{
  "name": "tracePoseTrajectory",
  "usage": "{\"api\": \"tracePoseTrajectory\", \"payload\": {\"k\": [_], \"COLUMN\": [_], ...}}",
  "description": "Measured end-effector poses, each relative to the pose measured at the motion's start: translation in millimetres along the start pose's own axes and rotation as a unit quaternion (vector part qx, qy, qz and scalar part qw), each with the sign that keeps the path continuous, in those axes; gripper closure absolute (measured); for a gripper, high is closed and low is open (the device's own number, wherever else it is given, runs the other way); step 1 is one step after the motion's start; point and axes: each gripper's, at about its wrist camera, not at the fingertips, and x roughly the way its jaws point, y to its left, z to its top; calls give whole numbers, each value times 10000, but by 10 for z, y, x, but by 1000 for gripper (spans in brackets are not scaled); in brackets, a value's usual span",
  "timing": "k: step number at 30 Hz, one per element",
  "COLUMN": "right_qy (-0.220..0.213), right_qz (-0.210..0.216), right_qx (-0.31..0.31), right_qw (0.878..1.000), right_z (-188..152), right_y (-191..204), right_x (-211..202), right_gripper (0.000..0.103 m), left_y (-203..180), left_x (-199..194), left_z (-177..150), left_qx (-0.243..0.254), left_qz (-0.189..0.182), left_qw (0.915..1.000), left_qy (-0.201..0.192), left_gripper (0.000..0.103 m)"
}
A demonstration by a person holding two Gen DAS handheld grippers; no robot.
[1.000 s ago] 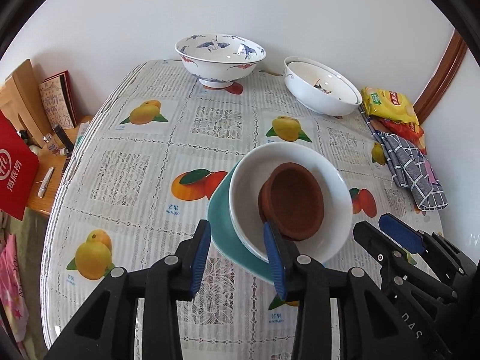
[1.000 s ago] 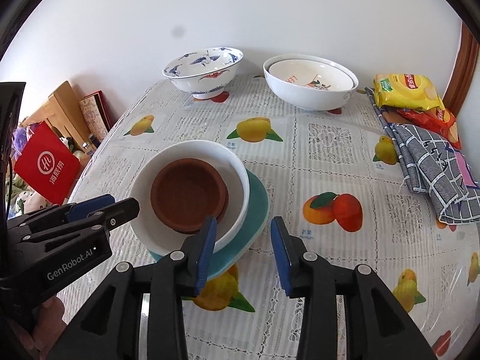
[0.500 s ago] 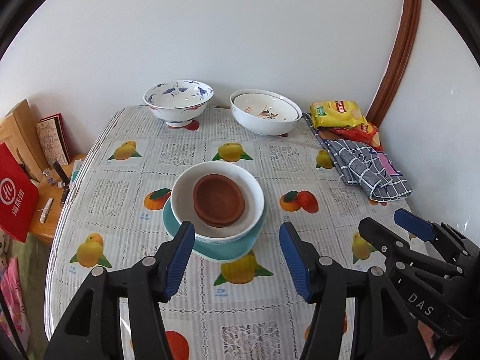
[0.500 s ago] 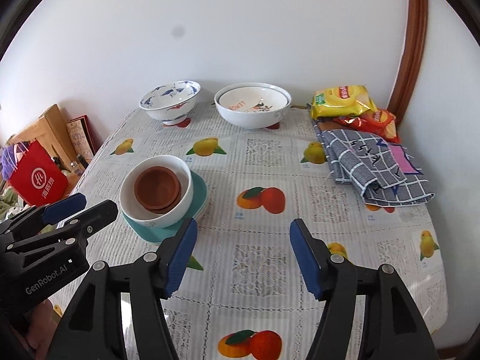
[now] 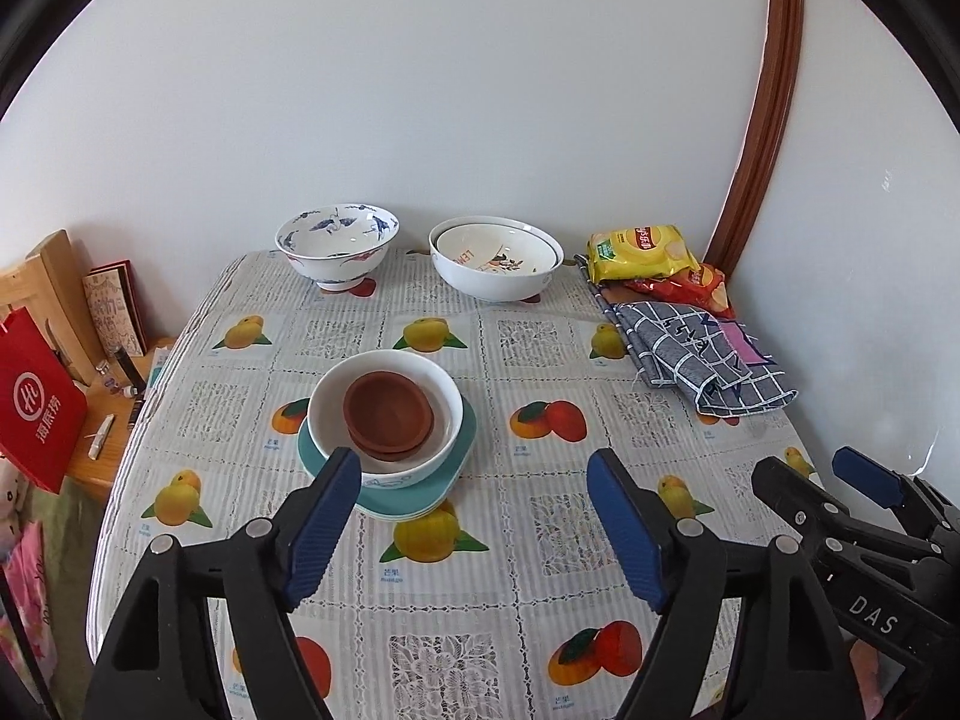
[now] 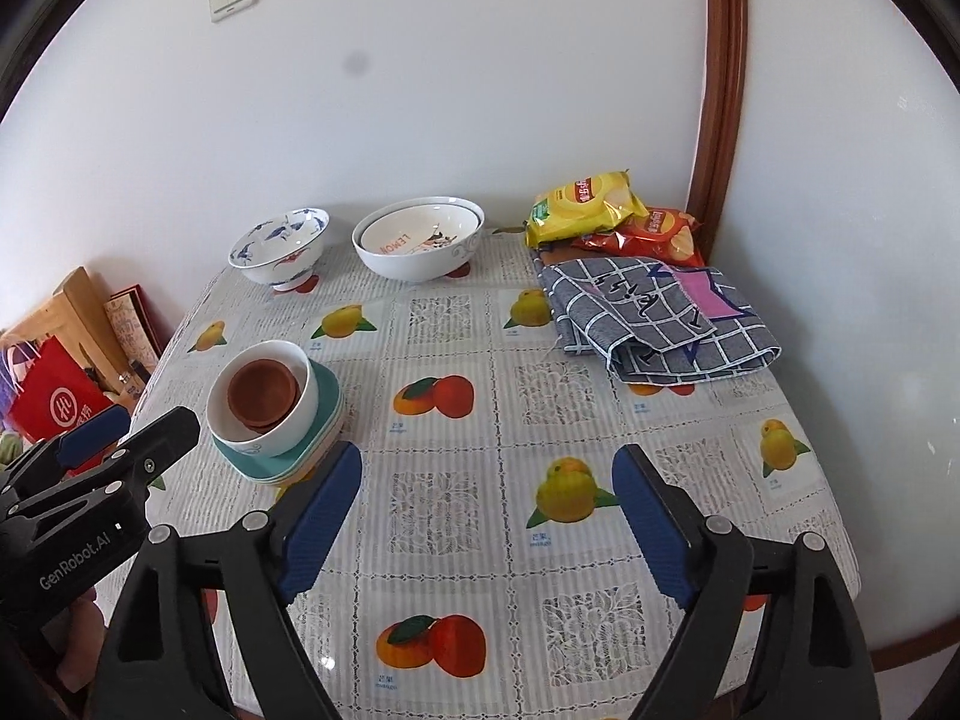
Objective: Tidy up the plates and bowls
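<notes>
A stack stands on the left-centre of the worktop [image 5: 630,420]: teal plates [image 5: 384,495] at the bottom, a white bowl [image 5: 387,414] on them, and brown shallow dishes [image 5: 389,414] nested inside the bowl. How many teal plates and brown dishes there are is hard to count; edges suggest more than one of each. At the far edge, near the wall, a blue-and-white crane-pattern bowl [image 5: 337,243] stands alone, and just beside it a large white bowl [image 5: 497,267] has a smaller printed bowl [image 5: 492,249] nested inside.

Both tools hang above the near edge, well apart from every dish. The left hand-held gripper [image 5: 474,531] has its jaws spread wide with nothing between them, and so has the right hand-held gripper [image 6: 489,531].

By the look of it the central stack is finished and one nesting step is done, so the work is between steps. The likely next move is a long reach to the far bowls, probably the crane bowl, taken by its rim with a firm, level grip, since glazed ware will be slippery.

Off to the right lie a checked cloth [image 5: 702,354] and crisp packets [image 5: 645,252]. The worktop's near edge is cut off behind the tools, and the red bag [image 5: 36,408] at left is partly out of view.
</notes>
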Motion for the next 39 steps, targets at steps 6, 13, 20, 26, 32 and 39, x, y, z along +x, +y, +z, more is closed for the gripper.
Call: {"api": "tracePoseTrajectory", "payload": {"k": [6,13,20,26,32,39], "right_qy": [39,53,24,-2,-30,-43], "right_qz": [-184,-247,-274,-257,-245,-225], "right_qx": [10,28,53,54,18,26], "right_qw": [9998,9997,9996,9997,9997,9997], "right_z": [-70,-116,-121,-133,-137,-146], "right_y": [-63,-99,-107,-98,-79,-70], "right_x": [-74,-135,-187,-223,-247,-264], "right_gripper": [10,10,10,10,10,10], "left_y": [0,-38,-62,-70,-73,-89], "left_x": [-51,-63,-99,-121,-150,-178], "left_z": [-16,-67,-83,-86,-85,-89], "left_qx": [-87,43,65,75,76,134], "left_qz": [31,98,95,109,125,108], "left_qw": [9999,9998,9998,9998,9998,9998], "left_qy": [79,150,160,142,134,123], "left_gripper": [9,9,9,9,9,9]}}
